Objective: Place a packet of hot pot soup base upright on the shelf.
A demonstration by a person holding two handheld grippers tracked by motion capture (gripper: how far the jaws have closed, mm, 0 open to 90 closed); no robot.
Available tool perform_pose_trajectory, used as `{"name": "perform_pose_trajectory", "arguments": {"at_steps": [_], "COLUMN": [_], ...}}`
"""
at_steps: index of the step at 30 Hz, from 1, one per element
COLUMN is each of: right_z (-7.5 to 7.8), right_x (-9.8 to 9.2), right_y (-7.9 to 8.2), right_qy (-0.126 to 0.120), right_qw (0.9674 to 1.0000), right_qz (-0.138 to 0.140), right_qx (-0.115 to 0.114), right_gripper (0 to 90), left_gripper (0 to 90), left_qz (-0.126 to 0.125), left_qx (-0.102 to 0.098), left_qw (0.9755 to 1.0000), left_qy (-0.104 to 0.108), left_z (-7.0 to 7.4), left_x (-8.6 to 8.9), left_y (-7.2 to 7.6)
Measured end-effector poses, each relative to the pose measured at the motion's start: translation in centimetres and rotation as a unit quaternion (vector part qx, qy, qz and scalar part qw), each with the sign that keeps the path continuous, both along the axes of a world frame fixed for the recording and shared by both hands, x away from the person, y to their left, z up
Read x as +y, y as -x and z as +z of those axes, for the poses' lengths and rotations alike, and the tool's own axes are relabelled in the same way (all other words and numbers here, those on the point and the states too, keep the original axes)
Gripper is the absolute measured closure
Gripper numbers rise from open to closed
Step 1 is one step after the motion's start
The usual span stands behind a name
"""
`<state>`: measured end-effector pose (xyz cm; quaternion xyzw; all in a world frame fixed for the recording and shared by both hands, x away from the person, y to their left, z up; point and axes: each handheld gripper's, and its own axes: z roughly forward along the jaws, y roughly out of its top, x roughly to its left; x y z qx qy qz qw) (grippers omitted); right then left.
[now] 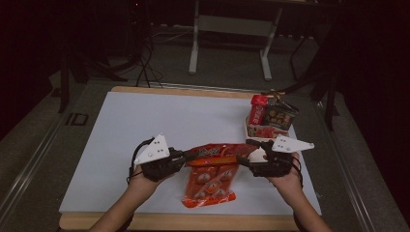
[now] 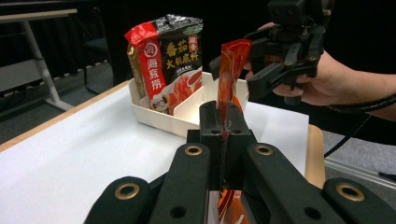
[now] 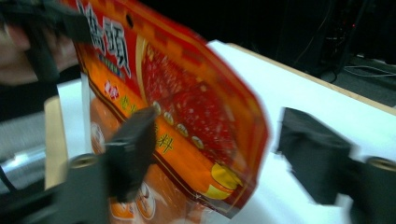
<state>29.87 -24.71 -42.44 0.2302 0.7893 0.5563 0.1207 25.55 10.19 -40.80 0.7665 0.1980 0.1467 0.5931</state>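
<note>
An orange-red snack packet (image 1: 212, 175) hangs over the white table top, its upper edge stretched between my two grippers. My left gripper (image 1: 187, 155) is shut on the packet's top left corner; in the left gripper view the jaws (image 2: 225, 127) pinch the thin packet edge (image 2: 231, 65). My right gripper (image 1: 244, 157) stands at the packet's top right corner. In the blurred right gripper view the packet (image 3: 187, 102) lies between the spread jaws of that gripper (image 3: 217, 135), with a gap at the right-hand jaw.
A white tray (image 1: 248, 131) at the table's right rear holds upright red and black food packets (image 1: 272, 116), also seen as tray (image 2: 154, 122) and packets (image 2: 167, 65). The white mat (image 1: 159, 121) lies on a wooden table. Table legs and cables stand beyond on the floor.
</note>
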Motion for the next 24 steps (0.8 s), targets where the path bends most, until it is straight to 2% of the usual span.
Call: {"name": "perform_pose_trajectory", "arguments": {"at_steps": [1, 2, 3, 5, 7, 8, 9, 12, 13, 15, 16, 19, 24], "right_z": [0.0, 0.0, 0.0, 0.0, 0.0, 0.1, 0.1, 0.2, 0.2, 0.5, 0.6, 1.3, 2.5], "right_x": [0.4, 0.4, 0.5, 0.5, 0.5, 0.5, 0.6, 0.4, 0.4, 0.3, 0.3, 0.2, 0.2], "right_y": [0.0, 0.0, 0.0, 0.0, 0.0, 0.0, 0.2, 0.3, 0.3, 0.6, 0.8, 1.1, 2.1], "right_qy": [0.007, 0.007, 0.009, 0.014, 0.014, 0.016, 0.03, 0.03, 0.03, 0.034, 0.035, 0.032, 0.027], "right_qw": [0.9999, 0.9999, 0.9998, 0.9997, 0.9997, 0.9996, 0.9991, 0.9989, 0.9989, 0.9984, 0.9983, 0.9979, 0.9968], "right_qz": [0.011, 0.011, 0.018, 0.019, 0.019, 0.022, 0.028, 0.034, 0.034, 0.044, 0.045, 0.056, 0.075], "right_qx": [-0.005, -0.005, -0.004, -0.007, -0.007, -0.007, -0.011, -0.009, -0.009, -0.007, -0.006, 0.009, 0.009], "right_gripper": [45.5, 45.5, 55.2, 64.1, 64.1, 68.7, 76.6, 83.5, 83.5, 89.6, 89.9, 90.0, 90.0], "left_gripper": [90.0, 90.0, 90.0, 90.0, 90.0, 90.0, 90.0, 90.0, 90.0, 90.0, 90.0, 90.0, 90.0], "left_qz": [0.003, 0.003, 0.009, 0.011, 0.012, 0.013, 0.013, 0.01, 0.01, 0.01, 0.016, 0.018, 0.02], "left_qx": [0.002, 0.002, 0.004, 0.006, 0.009, 0.012, 0.013, 0.015, 0.015, 0.016, 0.01, -0.004, 0.005], "left_qw": [1.0, 1.0, 0.9999, 0.9999, 0.9999, 0.9998, 0.9998, 0.9998, 0.9998, 0.9998, 0.9998, 0.9997, 0.9998], "left_qy": [0.0, 0.0, 0.0, 0.001, 0.003, 0.004, 0.004, 0.004, 0.004, 0.001, -0.008, -0.017, -0.005], "left_z": [0.0, 0.0, -0.1, -0.1, -0.1, -0.1, -0.1, 0.0, 0.0, 0.2, 0.4, 0.6, 0.9], "left_x": [0.0, 0.0, 0.0, 0.0, 0.1, 0.1, 0.0, -0.1, -0.1, -0.2, -0.2, -0.2, 0.4], "left_y": [0.0, 0.0, 0.0, 0.0, 0.0, 0.0, 0.0, 0.2, 0.2, 0.4, 0.6, 0.9, 1.2]}}
